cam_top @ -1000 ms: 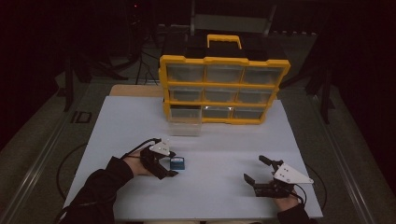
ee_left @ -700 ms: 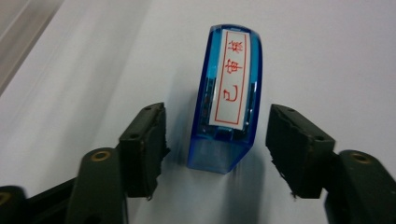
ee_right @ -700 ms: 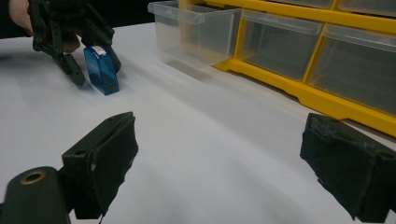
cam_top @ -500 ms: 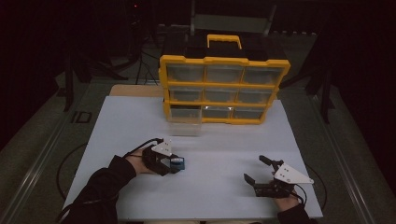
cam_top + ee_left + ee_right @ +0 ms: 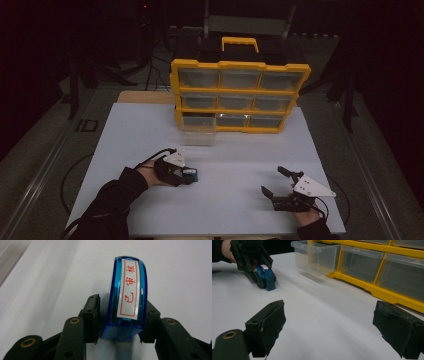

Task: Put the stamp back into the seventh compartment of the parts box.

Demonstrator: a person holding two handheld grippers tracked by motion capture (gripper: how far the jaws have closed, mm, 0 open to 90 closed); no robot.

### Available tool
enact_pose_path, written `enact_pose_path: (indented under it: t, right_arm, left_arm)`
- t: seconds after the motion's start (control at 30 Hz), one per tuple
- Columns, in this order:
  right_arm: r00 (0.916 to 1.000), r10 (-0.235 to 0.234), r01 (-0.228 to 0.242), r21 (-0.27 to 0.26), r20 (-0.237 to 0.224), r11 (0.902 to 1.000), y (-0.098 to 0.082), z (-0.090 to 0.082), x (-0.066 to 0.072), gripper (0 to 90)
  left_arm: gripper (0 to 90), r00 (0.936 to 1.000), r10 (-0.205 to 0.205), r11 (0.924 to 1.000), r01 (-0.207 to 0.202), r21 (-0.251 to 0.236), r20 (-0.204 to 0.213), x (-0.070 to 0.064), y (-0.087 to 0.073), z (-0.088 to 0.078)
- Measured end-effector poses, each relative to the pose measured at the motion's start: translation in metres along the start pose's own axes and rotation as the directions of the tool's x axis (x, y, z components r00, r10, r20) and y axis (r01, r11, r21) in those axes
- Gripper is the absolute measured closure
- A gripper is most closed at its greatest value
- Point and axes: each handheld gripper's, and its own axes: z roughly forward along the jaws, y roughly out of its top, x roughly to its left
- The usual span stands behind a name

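Closure is the news at the left: the left gripper [image 5: 186, 176], at about 8 o'clock on the bench [image 5: 240, 150], has just been drawing its fingers [image 5: 91, 315] in on the blue stamp [image 5: 127, 302], and the left gripper view now has both pads against the stamp's sides, the white label with red characters facing up between them. Compared with a second ago in the high view, the stamp lies in the same spot on the white surface, just at the gripper's tip, and the hand has not shifted; only the fingers have come in. I judge that the grasp is made or nearly so, and that the lift is the step to come, since the stamp appears to rest on the bench and not to hang clear of it. Toward 12 o'clock stands the yellow organizer [image 5: 240, 95], with one clear drawer [image 5: 197, 134] pulled out at its lower left, open and likely the place for the stamp. At about 4 o'clock the right gripper [image 5: 275, 182] lies low over the bench, fingers [image 5: 268, 327] spread wide with nothing between them, in the same place as a second ago and well apart from the stamp.
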Motion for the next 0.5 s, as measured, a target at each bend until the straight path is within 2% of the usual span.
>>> enact_pose_path:
  t: [0.17, 0.43, 0.5]
  right_arm:
    - [1.0000, -0.001, 0.001, 0.000, -0.002, 1.0000, 0.0000, 0.0001, 0.0003, 10.2]
    - [1.0000, 0.000, 0.000, 0.000, -0.002, 1.0000, 0.0001, -0.0001, 0.0002, 10.2]
    - [1.0000, -0.002, 0.002, 0.000, -0.002, 1.0000, 0.0001, -0.0002, 0.0002, 10.2]
  left_arm:
    - [66.5, 0.9999, 0.007, 1.0000, -0.007, 0.000, 0.013, 0.0005, 0.0009, 0.0007]
    - [68.9, 0.9997, 0.007, 1.0000, -0.007, -0.005, 0.023, 0.0011, 0.0013, 0.0010]
    - [69.2, 0.9995, 0.024, 0.9997, -0.024, -0.002, 0.020, 0.0006, 0.0016, 0.0009]
